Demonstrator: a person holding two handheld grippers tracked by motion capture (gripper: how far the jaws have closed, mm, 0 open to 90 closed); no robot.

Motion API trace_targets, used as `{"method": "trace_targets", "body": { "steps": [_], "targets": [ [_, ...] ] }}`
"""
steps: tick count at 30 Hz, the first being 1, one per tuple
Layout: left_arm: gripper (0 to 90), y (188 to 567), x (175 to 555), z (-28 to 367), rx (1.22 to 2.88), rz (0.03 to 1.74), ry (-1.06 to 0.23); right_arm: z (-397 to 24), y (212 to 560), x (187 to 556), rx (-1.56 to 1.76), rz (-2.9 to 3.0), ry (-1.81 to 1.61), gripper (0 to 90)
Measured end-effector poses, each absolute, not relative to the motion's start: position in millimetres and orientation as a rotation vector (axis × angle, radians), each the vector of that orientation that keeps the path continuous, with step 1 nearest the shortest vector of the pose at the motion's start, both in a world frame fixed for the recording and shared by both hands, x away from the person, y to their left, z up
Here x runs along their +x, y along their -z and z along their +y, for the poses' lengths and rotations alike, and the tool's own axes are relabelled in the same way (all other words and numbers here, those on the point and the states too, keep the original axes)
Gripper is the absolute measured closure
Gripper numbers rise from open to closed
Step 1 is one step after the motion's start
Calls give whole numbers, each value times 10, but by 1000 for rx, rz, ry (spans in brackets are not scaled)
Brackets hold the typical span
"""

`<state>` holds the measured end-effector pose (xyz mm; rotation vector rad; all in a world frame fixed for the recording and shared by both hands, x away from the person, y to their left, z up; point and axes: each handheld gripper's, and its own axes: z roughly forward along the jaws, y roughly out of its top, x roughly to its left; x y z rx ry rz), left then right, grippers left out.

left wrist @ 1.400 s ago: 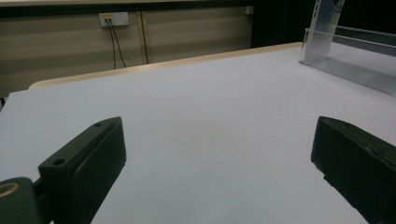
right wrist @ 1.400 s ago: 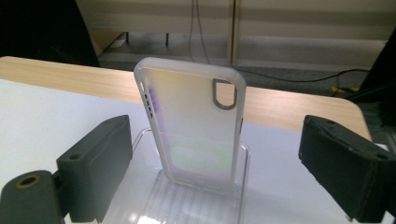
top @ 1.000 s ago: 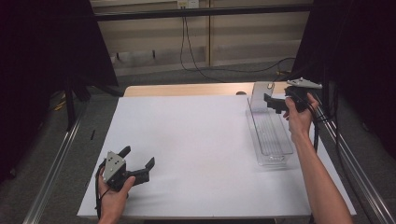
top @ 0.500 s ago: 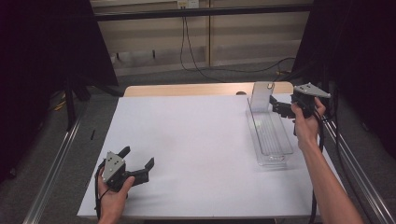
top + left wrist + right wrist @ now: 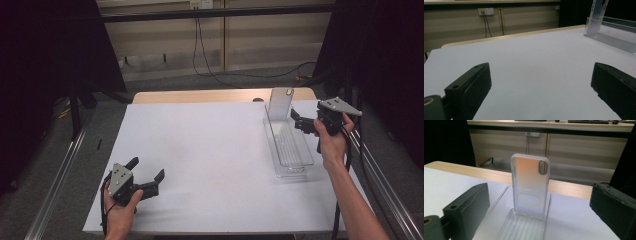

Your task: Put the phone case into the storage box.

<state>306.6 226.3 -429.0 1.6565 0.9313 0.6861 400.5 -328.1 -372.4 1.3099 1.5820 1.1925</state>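
A clear plastic tray [image 5: 295, 162] lies lengthwise at the table's right side. A clear phone case [image 5: 280, 102] stands upright at its far end. In the right gripper view the phone case [image 5: 530, 182] faces me with its camera cut-out at top right, above the tray [image 5: 524, 227]. My right gripper [image 5: 296, 120] hovers just right of the tray's far end. The right gripper [image 5: 539, 192] is open with nothing between its jaws. My left gripper [image 5: 146, 168] rests near the table's front left. The left gripper [image 5: 540, 75] is open and empty.
A white sheet [image 5: 210, 150] covers the table, and a strip of wooden table edge [image 5: 200, 96] shows behind it. Metal rails [image 5: 55, 180] run along both sides. Cables and a wall socket [image 5: 485, 11] hang on the far wall.
My right gripper has drifted a little to the right and toward the person, away from the phone case. The left gripper has stayed still.
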Motion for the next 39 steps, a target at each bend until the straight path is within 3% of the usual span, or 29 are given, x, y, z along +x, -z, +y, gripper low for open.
{"method": "trace_targets", "body": {
  "steps": [39],
  "targets": [
    [29,4269,2985,2290,1639,923,-699,-3224,3851,3098,1203,1562,-1264,12]
  ]
}}
